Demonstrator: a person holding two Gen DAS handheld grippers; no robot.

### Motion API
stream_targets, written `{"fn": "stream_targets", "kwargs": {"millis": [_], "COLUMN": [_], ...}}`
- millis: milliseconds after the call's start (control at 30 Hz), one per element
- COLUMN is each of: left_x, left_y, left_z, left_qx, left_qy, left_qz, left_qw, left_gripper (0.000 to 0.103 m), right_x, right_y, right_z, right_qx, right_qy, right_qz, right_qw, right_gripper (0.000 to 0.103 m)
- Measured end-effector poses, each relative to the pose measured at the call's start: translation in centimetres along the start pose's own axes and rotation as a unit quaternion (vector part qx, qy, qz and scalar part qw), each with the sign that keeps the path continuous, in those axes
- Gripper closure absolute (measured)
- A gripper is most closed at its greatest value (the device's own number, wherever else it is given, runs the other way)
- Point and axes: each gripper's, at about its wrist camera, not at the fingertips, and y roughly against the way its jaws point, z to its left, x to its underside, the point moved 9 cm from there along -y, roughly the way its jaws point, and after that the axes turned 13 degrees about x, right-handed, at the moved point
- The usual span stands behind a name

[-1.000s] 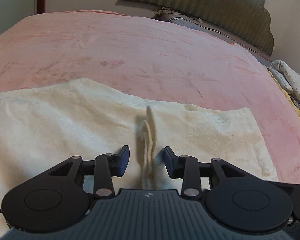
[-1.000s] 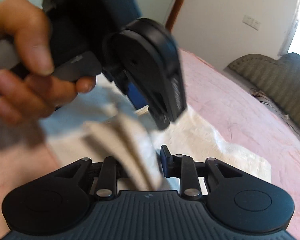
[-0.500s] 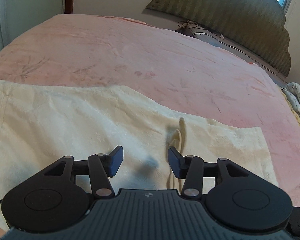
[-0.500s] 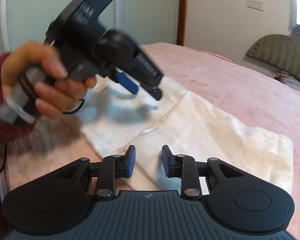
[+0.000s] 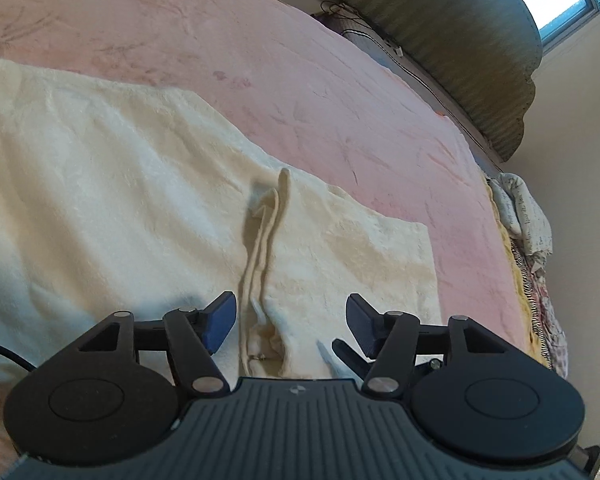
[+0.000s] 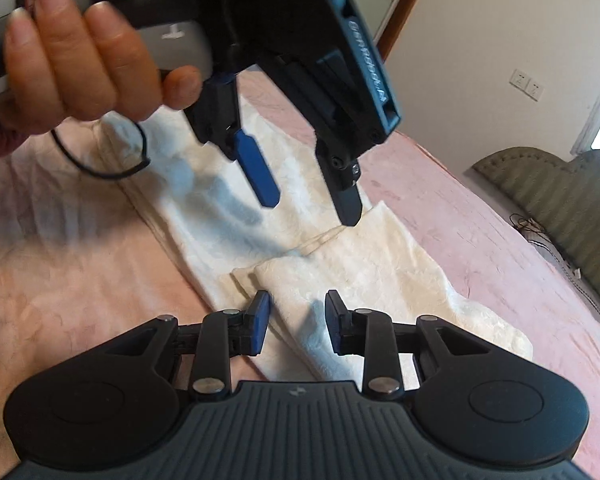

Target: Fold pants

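Cream pants [image 5: 100, 200] lie flat on the pink bedspread [image 5: 300, 80], folded lengthwise, with the waist drawstring [image 5: 266, 232] lying loose on top. My left gripper [image 5: 288, 320] hovers just over the waist end. Its jaws are opening, and the drawstring lies below the gap, free of the pads. In the right wrist view the same left gripper [image 6: 308, 196] hangs above the pants [image 6: 360, 280], held by a hand [image 6: 80, 60]. My right gripper [image 6: 296, 320] is open over the near edge of the fabric and pinches nothing.
A green padded headboard [image 5: 460, 40] runs along the far end of the bed. Crumpled patterned bedding [image 5: 520, 216] is heaped at the bed's right edge. A black cable [image 6: 100, 164] dangles from the left gripper's handle. A wall with sockets [image 6: 526, 82] stands behind.
The right gripper has let go of the fold of fabric it held, and the pants now lie flat. The left gripper's jaws have spread wider and it has tilted and lifted off the drawstring.
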Motion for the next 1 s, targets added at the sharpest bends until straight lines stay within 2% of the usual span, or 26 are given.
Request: {"fn": "stream_targets", "kwargs": {"millis": [100,267,367,467,567,667,767,800,833,867,933,1000], "left_x": [0.3,0.7,1.1,1.4,1.5,1.7,1.6,1.5,1.4,1.3,1.2,1.2], "left_y": [-0.2,-0.8,-1.3,-2.0,-2.6,-3.1,-3.1,-2.9,-2.8,-2.8,-3.0,-3.6], "left_z": [0.2,0.6,0.6,0.6,0.8,0.8,0.3,0.2,0.2,0.2,0.4,0.8], "left_qx": [0.013,0.043,0.062,0.072,0.078,0.098,0.115,0.112,0.108,0.105,0.101,0.085], "left_qy": [0.016,0.051,0.08,0.093,0.113,0.136,0.136,0.129,0.122,0.119,0.122,0.124], "left_qz": [0.01,0.022,0.033,0.039,0.042,0.042,0.041,0.039,0.035,0.032,0.029,0.027], "left_qw": [0.9997,0.9975,0.9943,0.9923,0.9897,0.9849,0.9831,0.9846,0.986,0.9868,0.9869,0.9882], "left_gripper": [0.038,0.036,0.036,0.034,0.034,0.034,0.033,0.033,0.032,0.03,0.029,0.033], "right_x": [-0.3,0.1,0.1,-0.4,0.0,0.5,0.6,0.4,0.2,0.0,-0.3,-0.3], "right_y": [0.3,0.3,0.3,0.9,0.6,0.2,-0.3,-0.3,-0.2,-0.1,0.2,0.3], "right_z": [-1.2,-2.8,-3.3,-4.4,-4.1,-2.7,-1.3,-1.0,-0.9,-1.1,-2.2,-3.4], "right_qx": [0.004,-0.017,-0.008,-0.025,-0.015,-0.025,0.019,0.031,0.031,0.028,0.019,-0.001], "right_qy": [-0.037,-0.105,-0.114,-0.165,-0.131,-0.105,-0.036,-0.02,-0.02,-0.034,-0.077,-0.127], "right_qz": [0.0,0.018,0.017,0.007,0.02,0.033,0.02,0.012,0.007,0.004,-0.004,-0.006], "right_qw": [0.999,0.994,0.993,0.986,0.991,0.994,0.999,0.999,0.999,0.999,0.997,0.992], "right_gripper": [0.074,0.074,0.074,0.074,0.074,0.074,0.074,0.081,0.089,0.093,0.093,0.094]}}
